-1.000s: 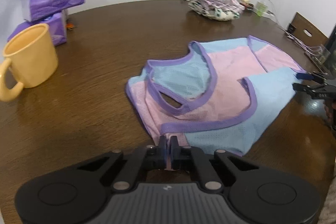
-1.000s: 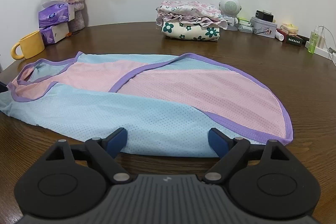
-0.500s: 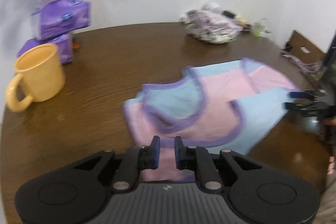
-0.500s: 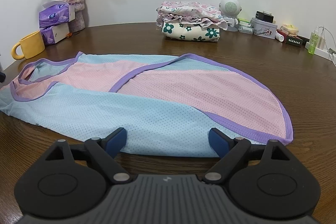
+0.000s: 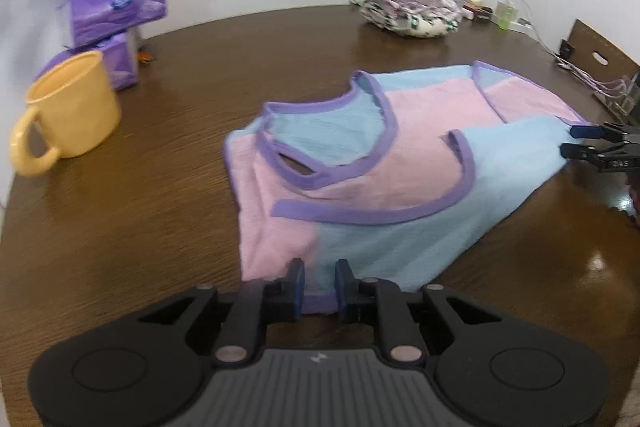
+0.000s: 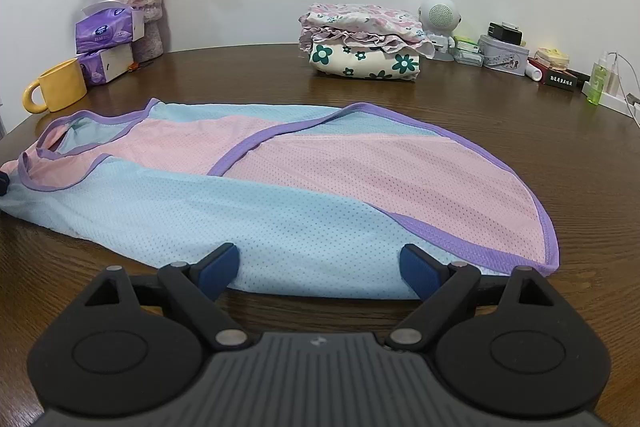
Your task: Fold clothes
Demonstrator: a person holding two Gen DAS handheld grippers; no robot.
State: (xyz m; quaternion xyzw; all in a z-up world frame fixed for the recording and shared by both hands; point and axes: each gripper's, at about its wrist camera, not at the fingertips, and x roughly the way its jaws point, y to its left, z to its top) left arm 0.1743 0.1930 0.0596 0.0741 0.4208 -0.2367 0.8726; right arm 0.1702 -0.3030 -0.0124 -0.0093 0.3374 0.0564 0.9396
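Vest (image 6: pixel 280 203) lies flat on the table (image 5: pixel 160 211), well clear of the mug (image 5: pixel 72 107). Thin mesh: light, floppy, should drag easily, so pinch hems or corners. Long axis runs mug-side neckline to far hem. Left gripper (image 5: pixel 319 285) narrow, just eased off the hem; right gripper (image 6: pixel 320 269) wide, empty.

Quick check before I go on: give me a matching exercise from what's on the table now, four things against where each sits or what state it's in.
Things:
1. mug
2. vest
3. folded clothes
4. right gripper

Descriptions:
A. stacked by the far wall
B. jaws wide at the near hem
C. spread flat mid-table
D. beside the tissue packs

Pairs: 1-D, 2-C, 3-A, 4-B
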